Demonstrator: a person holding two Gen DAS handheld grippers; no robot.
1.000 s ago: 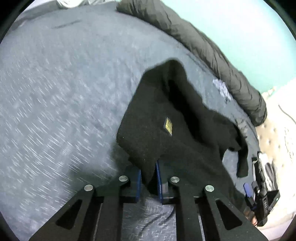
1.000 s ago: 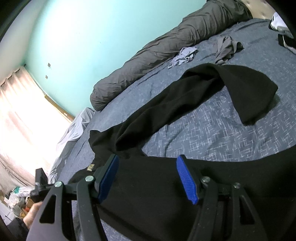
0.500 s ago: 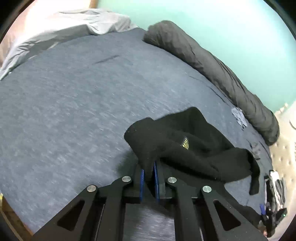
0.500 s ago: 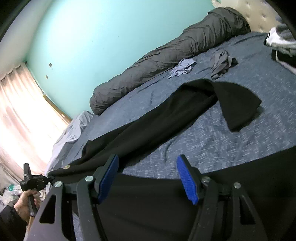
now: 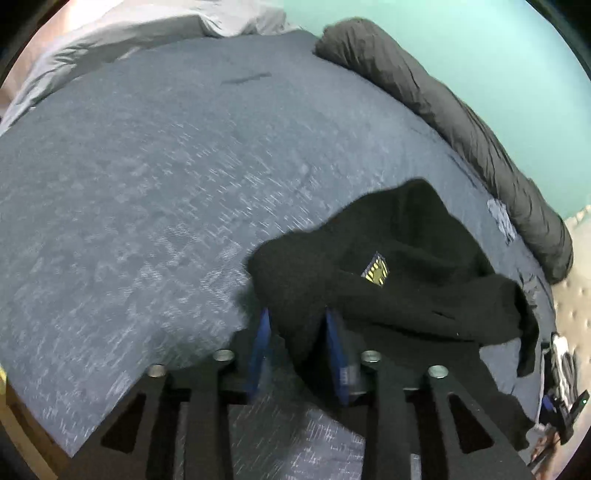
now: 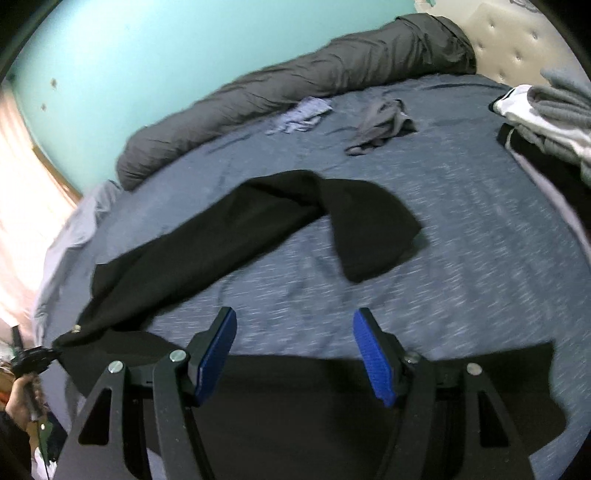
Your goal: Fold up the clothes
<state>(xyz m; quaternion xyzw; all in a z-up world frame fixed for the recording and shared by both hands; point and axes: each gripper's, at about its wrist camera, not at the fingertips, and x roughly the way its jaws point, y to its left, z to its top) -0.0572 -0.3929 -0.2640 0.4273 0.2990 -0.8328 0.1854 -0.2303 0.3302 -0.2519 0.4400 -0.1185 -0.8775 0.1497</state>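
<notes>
Left wrist view: the left gripper (image 5: 297, 350) has a fold of the black garment (image 5: 391, 280) between its blue pads (image 5: 259, 347). The pads stand a little apart, and cloth fills most of the gap; whether they press it firmly cannot be told. The garment is bunched up on the blue-grey bedspread (image 5: 147, 192), just ahead of the fingers. A small dark patch with yellow marks (image 5: 376, 272) sits on the cloth near the middle of the bunch; its writing is too small to read. Beyond the garment a rolled dark grey duvet (image 5: 461, 125) runs along the teal wall (image 5: 480, 48). A pale grey sheet (image 5: 129, 33) lies at the far edge of the bedspread. No container shows.

Right wrist view: the right gripper (image 6: 293, 350) has its jaws wide apart with nothing between them, hovering over the garment's near edge (image 6: 332, 413). A long part of the garment stretches away from it across the bedspread (image 6: 480, 258), ending in a folded-over flap (image 6: 373, 232). Past the flap lie a crumpled grey item (image 6: 380, 125) and a light blue patterned cloth (image 6: 301, 116), both near the duvet. A pile of clothes (image 6: 543, 110) lies to the right of the garment. At far left a hand (image 6: 16, 397) holds the other tool's handle.
</notes>
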